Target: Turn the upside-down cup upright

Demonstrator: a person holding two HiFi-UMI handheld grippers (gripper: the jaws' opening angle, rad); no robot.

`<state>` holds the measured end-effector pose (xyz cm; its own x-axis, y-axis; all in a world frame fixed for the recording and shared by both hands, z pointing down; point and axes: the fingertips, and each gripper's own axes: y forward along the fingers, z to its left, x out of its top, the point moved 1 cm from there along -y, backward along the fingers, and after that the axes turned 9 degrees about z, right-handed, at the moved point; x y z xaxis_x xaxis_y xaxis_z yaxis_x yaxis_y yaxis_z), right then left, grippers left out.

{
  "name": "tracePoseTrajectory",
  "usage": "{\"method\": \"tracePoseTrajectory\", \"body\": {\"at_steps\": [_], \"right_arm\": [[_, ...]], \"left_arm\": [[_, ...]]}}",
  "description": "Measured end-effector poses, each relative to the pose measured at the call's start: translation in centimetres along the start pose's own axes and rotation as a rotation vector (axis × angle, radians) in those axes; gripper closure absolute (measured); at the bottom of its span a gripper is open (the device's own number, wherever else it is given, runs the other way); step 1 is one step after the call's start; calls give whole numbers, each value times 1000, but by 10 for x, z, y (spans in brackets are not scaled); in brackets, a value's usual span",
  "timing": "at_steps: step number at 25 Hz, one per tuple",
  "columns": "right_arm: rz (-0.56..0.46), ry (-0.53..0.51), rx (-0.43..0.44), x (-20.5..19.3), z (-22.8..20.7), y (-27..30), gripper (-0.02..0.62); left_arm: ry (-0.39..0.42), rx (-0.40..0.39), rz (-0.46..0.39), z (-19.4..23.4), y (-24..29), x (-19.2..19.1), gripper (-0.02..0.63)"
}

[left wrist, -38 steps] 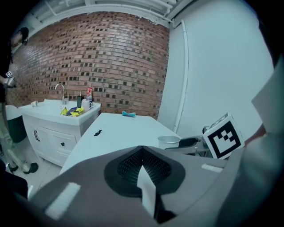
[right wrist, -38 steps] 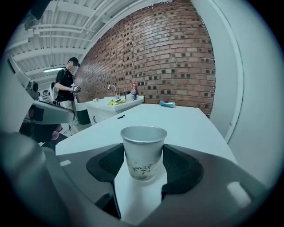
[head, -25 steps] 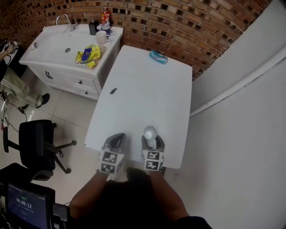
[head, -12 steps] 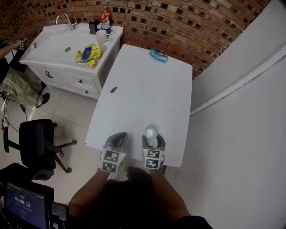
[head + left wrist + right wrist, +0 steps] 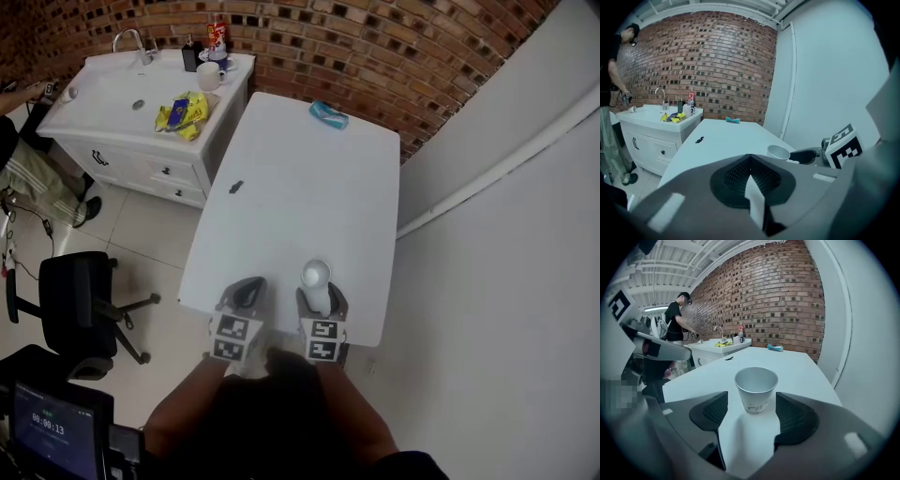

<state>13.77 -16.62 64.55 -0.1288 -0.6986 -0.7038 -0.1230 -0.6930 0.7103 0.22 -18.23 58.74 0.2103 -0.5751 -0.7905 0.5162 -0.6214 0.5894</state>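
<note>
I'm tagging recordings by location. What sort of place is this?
Likely an indoor workroom or studio, not a lived-in home: a bare red brick wall, a white washbasin cabinet with a metal tap, and a black swivel office chair.

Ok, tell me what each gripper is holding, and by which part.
Nothing. The right gripper has just been opening; the upright cup stands between its jaws, untouched. The left gripper is shut and empty.

text | screen (image 5: 53,433) at lower left — timer reads 00:00:13 | cup (image 5: 756,389) — print too small to read
</note>
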Motion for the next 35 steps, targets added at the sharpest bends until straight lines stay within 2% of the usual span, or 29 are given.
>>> {"method": "tracePoseTrajectory", "body": {"at_steps": [9, 16, 24, 31, 35], "right_arm": [[-31, 6, -46, 2, 9, -33, 371], [-63, 8, -120, -1, 9, -57, 530], [-94, 23, -167, -5, 17, -82, 581], [-129, 52, -188, -11, 27, -108, 583], [-146, 76, -193, -26, 38, -128, 583]], "left_arm": [[15, -14, -6, -2, -9, 0, 609], [29, -33, -15, -10, -25, -4, 609], [47, -52, -24, -15, -46, -11, 609], [76, -67, -42, -24, -69, -14, 609], [84, -65, -54, -28, -92, -29, 609]]}}
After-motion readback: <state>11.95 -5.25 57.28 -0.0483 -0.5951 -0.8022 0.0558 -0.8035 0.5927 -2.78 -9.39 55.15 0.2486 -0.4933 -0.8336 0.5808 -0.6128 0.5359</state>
